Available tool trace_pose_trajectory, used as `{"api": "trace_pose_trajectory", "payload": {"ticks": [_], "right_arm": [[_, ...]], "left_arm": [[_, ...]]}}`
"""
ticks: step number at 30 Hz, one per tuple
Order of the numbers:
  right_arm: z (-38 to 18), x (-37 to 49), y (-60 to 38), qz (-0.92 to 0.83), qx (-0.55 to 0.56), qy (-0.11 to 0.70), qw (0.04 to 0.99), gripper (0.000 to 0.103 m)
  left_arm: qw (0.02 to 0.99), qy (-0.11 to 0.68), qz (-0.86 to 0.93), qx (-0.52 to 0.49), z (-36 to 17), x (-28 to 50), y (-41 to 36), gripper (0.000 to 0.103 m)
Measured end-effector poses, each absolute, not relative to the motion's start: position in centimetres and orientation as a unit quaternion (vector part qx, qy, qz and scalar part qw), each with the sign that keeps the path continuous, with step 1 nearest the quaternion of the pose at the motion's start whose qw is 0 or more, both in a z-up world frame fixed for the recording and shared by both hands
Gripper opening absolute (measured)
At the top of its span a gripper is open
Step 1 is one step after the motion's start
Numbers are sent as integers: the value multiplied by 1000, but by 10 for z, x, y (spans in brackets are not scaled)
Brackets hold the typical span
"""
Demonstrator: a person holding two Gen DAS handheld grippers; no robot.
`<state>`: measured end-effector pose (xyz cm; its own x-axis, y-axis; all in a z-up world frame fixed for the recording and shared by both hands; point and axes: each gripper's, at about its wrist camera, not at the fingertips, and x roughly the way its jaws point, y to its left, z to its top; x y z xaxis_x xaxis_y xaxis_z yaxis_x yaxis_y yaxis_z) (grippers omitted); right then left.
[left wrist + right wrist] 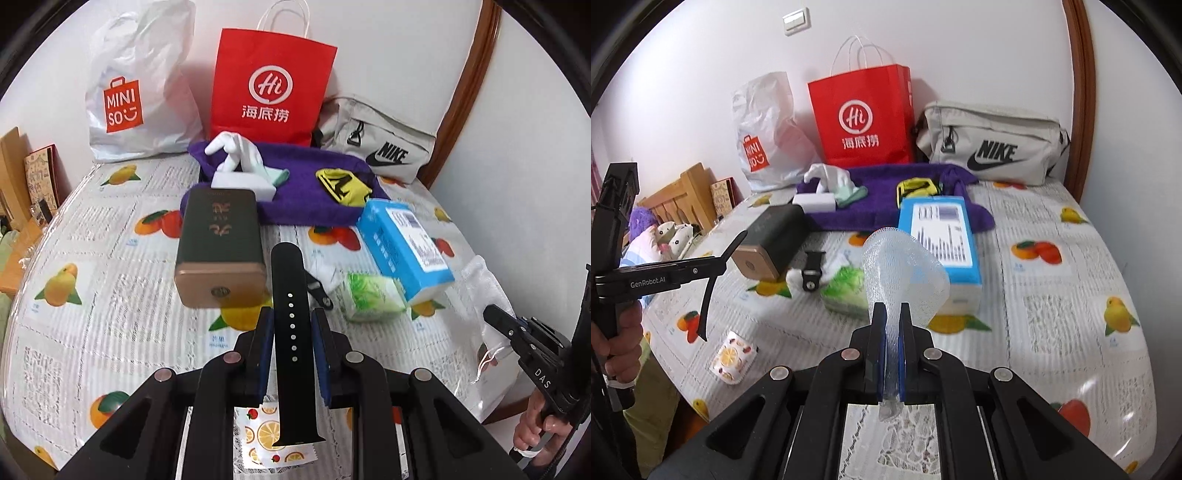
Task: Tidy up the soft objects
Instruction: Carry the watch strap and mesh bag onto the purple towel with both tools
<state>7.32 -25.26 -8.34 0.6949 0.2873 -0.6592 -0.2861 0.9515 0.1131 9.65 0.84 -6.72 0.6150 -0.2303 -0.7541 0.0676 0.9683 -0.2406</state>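
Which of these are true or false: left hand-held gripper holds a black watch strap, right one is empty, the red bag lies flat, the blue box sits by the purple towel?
1. The left hand-held gripper holds a black watch strap. True.
2. The right hand-held gripper is empty. False: it is shut on a clear mesh pouch.
3. The red paper bag lies flat. False: it stands upright against the wall.
4. The blue box sits by the purple towel. True.
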Motion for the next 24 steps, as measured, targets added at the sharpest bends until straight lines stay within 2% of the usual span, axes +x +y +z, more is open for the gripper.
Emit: {"api": "trace_pose_trajectory", "payload": {"ticks": [24], "right_arm": [[-34,143,-236,179,-4,325,928,5]], "left_arm": [[904,410,-72,-101,-30,155,21,20]]}}
